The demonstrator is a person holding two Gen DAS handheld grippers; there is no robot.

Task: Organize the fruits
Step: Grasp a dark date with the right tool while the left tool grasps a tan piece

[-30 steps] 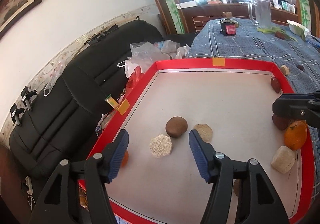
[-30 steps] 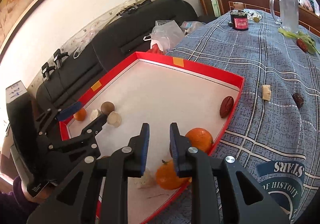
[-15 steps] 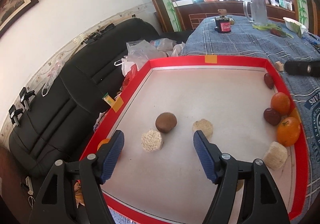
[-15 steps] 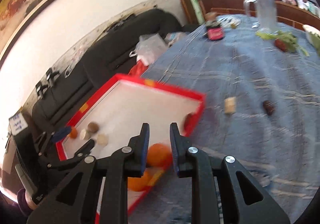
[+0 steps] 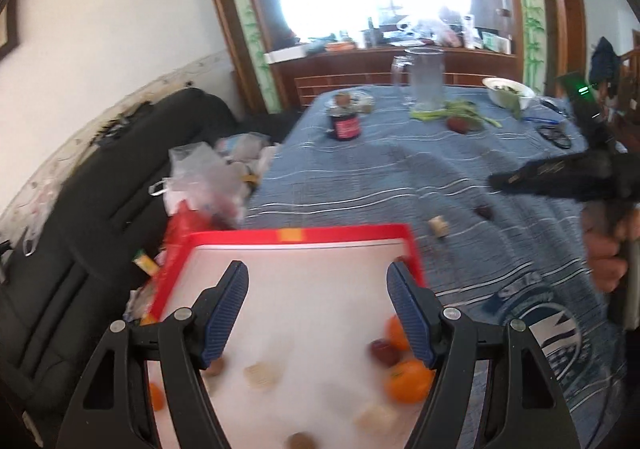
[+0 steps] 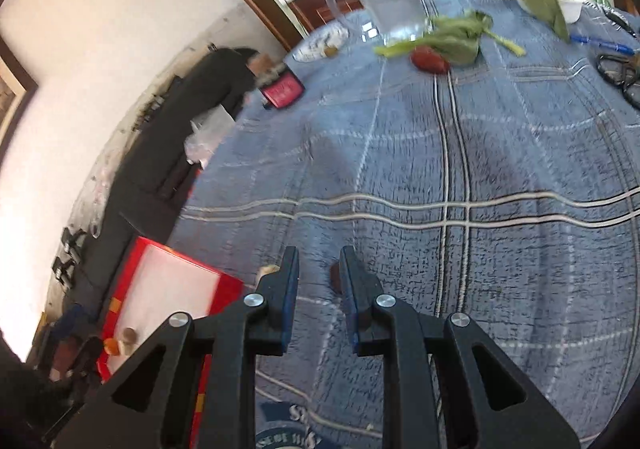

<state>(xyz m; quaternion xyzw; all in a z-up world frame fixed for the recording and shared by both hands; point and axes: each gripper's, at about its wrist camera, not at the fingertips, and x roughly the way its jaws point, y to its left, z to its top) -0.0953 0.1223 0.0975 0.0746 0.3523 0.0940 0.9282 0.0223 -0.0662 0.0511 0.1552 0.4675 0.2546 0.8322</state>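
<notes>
Our left hand-held gripper point(image 5: 316, 299) hangs wide over the red-rimmed tray point(image 5: 298, 235), where round oranges point(image 5: 408, 381) and pale rough lumps point(image 5: 260, 373) lie blurred. Our right hand-held gripper point(image 6: 319, 273), blue pads narrowly parted and empty, hovers above the nubbly plaid-clothed bench point(image 6: 500, 177), a small dark fruit point(image 6: 335, 277) just beside one pad.

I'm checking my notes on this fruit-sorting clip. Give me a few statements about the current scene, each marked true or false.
1. The left tongs are open and empty. True.
2. Two oranges lie in the red tray. True.
3. The right tongs grip an orange. False: nothing sits between them; they hang over the blue tablecloth.
4. The clear pitcher stands inside the tray. False: it stands far back on the tablecloth.
5. A small dark fruit lies on the cloth outside the tray. True.
</notes>
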